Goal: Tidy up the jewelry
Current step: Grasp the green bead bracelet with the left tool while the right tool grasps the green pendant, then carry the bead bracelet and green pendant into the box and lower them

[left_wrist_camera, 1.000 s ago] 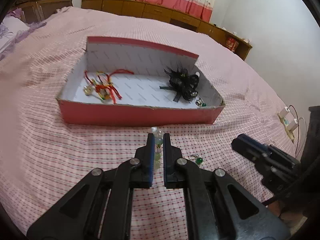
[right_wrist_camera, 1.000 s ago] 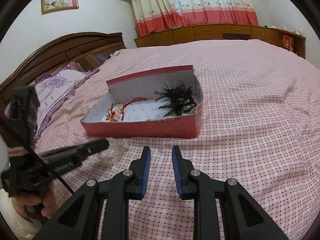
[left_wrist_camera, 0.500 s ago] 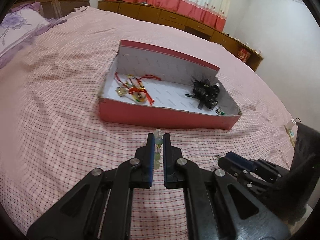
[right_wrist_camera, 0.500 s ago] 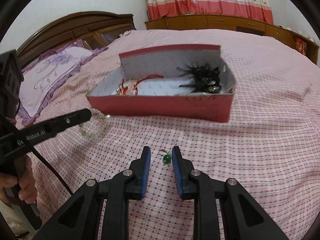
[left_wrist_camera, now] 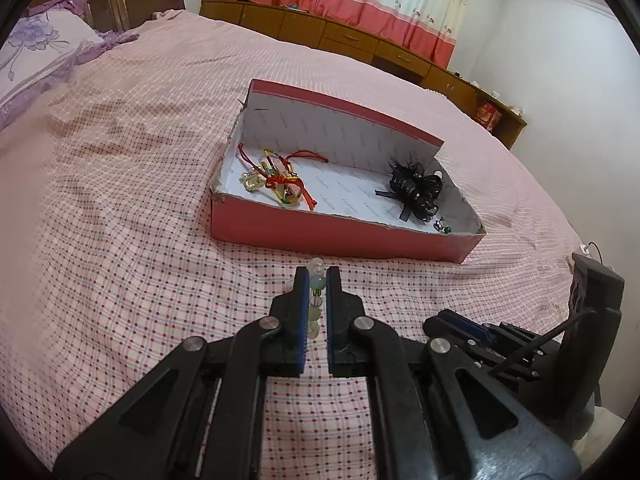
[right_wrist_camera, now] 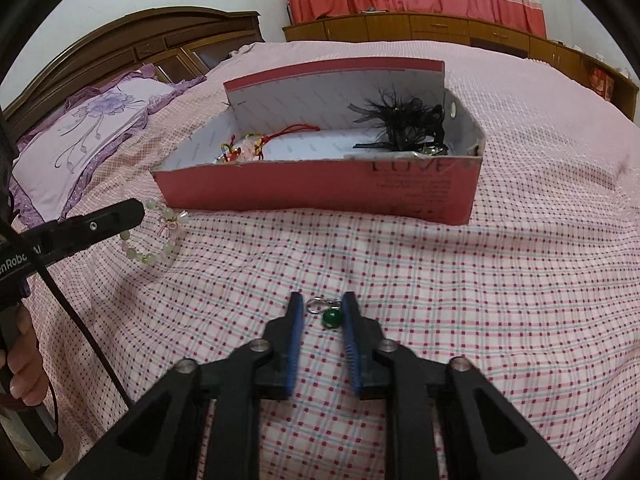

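Note:
A red cardboard box (left_wrist_camera: 344,236) lies open on the bed, with red-cord charms (left_wrist_camera: 276,178) at its left end and a black feather hair clip (left_wrist_camera: 416,190) at its right. My left gripper (left_wrist_camera: 317,276) is shut on a pale green bead bracelet (left_wrist_camera: 316,304), held above the bedspread in front of the box; the bracelet hangs from it in the right wrist view (right_wrist_camera: 160,236). My right gripper (right_wrist_camera: 322,304) is open, low over the bed, its fingers on either side of a green bead earring (right_wrist_camera: 331,317) with a silver ring.
The bed has a pink checked bedspread (right_wrist_camera: 500,300). A purple flowered pillow (right_wrist_camera: 92,136) and a wooden headboard (right_wrist_camera: 132,44) are at the left. Wooden cabinets (left_wrist_camera: 360,44) run under red-and-cream curtains at the back. The box (right_wrist_camera: 320,188) stands just beyond both grippers.
My right gripper has dropped lower and moved forward until the green earring lies between its fingers. My left gripper has lifted the bracelet and swung left.

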The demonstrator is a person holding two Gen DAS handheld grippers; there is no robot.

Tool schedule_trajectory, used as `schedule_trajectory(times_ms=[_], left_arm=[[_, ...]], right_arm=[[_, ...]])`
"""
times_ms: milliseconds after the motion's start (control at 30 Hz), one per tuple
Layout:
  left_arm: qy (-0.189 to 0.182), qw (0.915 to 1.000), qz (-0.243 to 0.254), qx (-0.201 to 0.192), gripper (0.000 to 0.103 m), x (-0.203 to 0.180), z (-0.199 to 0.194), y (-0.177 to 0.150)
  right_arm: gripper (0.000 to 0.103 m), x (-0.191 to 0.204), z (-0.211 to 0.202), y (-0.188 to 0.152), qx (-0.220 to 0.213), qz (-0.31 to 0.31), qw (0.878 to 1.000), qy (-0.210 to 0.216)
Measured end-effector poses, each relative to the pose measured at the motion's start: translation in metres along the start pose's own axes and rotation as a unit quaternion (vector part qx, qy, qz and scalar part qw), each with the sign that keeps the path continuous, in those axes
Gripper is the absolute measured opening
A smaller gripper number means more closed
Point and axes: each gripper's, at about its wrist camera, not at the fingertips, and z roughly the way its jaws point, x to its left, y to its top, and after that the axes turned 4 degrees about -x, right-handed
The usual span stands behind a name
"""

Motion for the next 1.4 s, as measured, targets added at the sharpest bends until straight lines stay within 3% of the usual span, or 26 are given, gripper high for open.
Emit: schedule_trajectory(times_ms=[367, 800, 1400], left_arm=[[0.002, 0.9998, 0.014, -0.016, 0.000, -0.011, -0.013, 0.002], [-0.001, 0.9978, 0.040, -0.053, 0.000, -0.026, -0.026, 0.018], [0.011, 0.9914, 0.068, -0.111, 0.000, -0.033, -0.001, 0.059]], right_arm=[[0.019, 0.005, -0.021, 0.001, -0.025, 0.001, 1.000, 0.016], [0.019, 0.028, -0.063, 0.024, -0.108, -0.028, 0.993, 0.025], [0.019, 0.026, -0.049, 0.080, -0.168, -0.022, 0.986, 0.007]])
